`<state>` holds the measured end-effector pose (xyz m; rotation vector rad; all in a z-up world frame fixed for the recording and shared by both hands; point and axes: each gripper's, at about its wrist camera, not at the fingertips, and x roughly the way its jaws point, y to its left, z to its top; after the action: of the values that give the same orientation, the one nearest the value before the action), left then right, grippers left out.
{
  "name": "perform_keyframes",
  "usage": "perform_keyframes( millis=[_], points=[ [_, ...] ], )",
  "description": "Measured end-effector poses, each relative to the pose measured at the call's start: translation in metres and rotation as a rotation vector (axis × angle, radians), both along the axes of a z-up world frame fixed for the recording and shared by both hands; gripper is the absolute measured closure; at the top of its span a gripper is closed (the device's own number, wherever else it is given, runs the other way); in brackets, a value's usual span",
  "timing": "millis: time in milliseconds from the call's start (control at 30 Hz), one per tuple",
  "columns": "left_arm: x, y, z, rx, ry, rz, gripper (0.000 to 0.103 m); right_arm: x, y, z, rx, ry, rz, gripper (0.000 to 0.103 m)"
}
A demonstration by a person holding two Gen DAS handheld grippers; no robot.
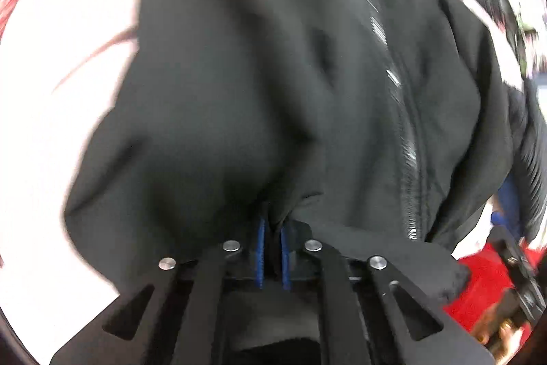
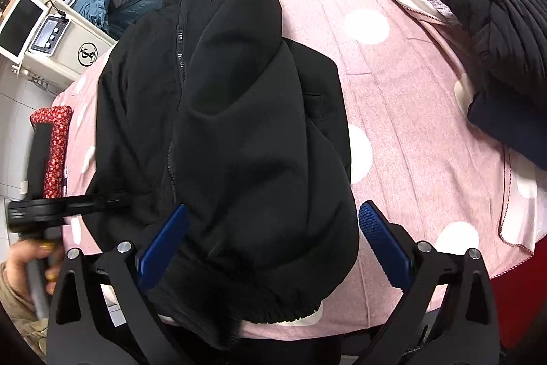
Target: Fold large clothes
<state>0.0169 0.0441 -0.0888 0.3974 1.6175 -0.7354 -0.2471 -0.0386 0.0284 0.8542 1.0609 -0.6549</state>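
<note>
Left tool [image 1: 272, 248]: pads pinched tight on a fold of the black jacket [image 2: 218, 132]. Right tool [image 2: 273, 245]: jaws wide, holding nothing, over jacket hem. Jacket lies zipped on pink-dotted tabletop [image 2: 403, 112], hem at near edge, w/ dark folded clothes [image 2: 506, 50] at far-right edge.

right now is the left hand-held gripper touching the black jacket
Touching: the left wrist view shows the left hand-held gripper with its blue pads pinching a fold of the black jacket.

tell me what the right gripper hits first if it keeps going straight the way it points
Most likely the black jacket: the right gripper stands open right over its lower part on the pink spotted cloth. How far above is unclear.
</note>
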Motion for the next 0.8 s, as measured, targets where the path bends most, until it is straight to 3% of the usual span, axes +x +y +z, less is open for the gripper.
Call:
perform_keyframes(
  millis=[67, 167, 233, 367, 467, 533, 567, 600, 633, 667, 700, 800],
  points=[
    [0.027, 0.030, 0.022, -0.012, -0.074, 0.054, 0.098, 0.003, 0.001, -0.001, -0.007, 0.007, 0.002, 0.005],
    [0.088, 0.086, 0.072, 0.004, -0.292, 0.159, 0.098, 0.013, 0.004, -0.004, -0.013, 0.022, 0.025, 0.005],
    [0.129, 0.119, 0.096, 0.015, -0.386, 0.244, 0.098, 0.022, 0.008, -0.007, -0.011, 0.035, 0.047, 0.005],
    [0.207, 0.176, 0.125, 0.030, -0.485, 0.451, 0.098, 0.038, 0.018, -0.009, 0.012, 0.046, 0.090, 0.005],
    [0.253, 0.202, 0.128, 0.006, -0.463, 0.580, 0.098, 0.046, 0.028, -0.010, 0.003, 0.079, 0.127, 0.005],
    [0.267, 0.202, 0.121, 0.084, -0.512, 0.604, 0.097, 0.049, 0.034, -0.010, -0.023, 0.124, 0.141, 0.005],
    [0.271, 0.199, 0.117, 0.119, -0.518, 0.598, 0.079, 0.049, 0.036, -0.012, -0.028, 0.144, 0.145, 0.005],
    [0.272, 0.198, 0.112, 0.125, -0.505, 0.592, 0.043, 0.050, 0.038, -0.015, -0.031, 0.172, 0.148, 0.005],
    [0.270, 0.195, 0.104, 0.102, -0.484, 0.586, 0.029, 0.050, 0.041, -0.019, -0.032, 0.201, 0.147, 0.005],
    [0.263, 0.190, 0.101, 0.050, -0.465, 0.574, 0.023, 0.050, 0.044, -0.022, -0.032, 0.219, 0.143, 0.005],
    [0.252, 0.180, 0.097, -0.011, -0.440, 0.545, 0.023, 0.050, 0.046, -0.025, -0.029, 0.230, 0.139, 0.005],
    [0.210, 0.134, 0.075, -0.060, -0.369, 0.364, 0.019, 0.051, 0.052, -0.034, -0.006, 0.256, 0.119, 0.012]
  ],
)
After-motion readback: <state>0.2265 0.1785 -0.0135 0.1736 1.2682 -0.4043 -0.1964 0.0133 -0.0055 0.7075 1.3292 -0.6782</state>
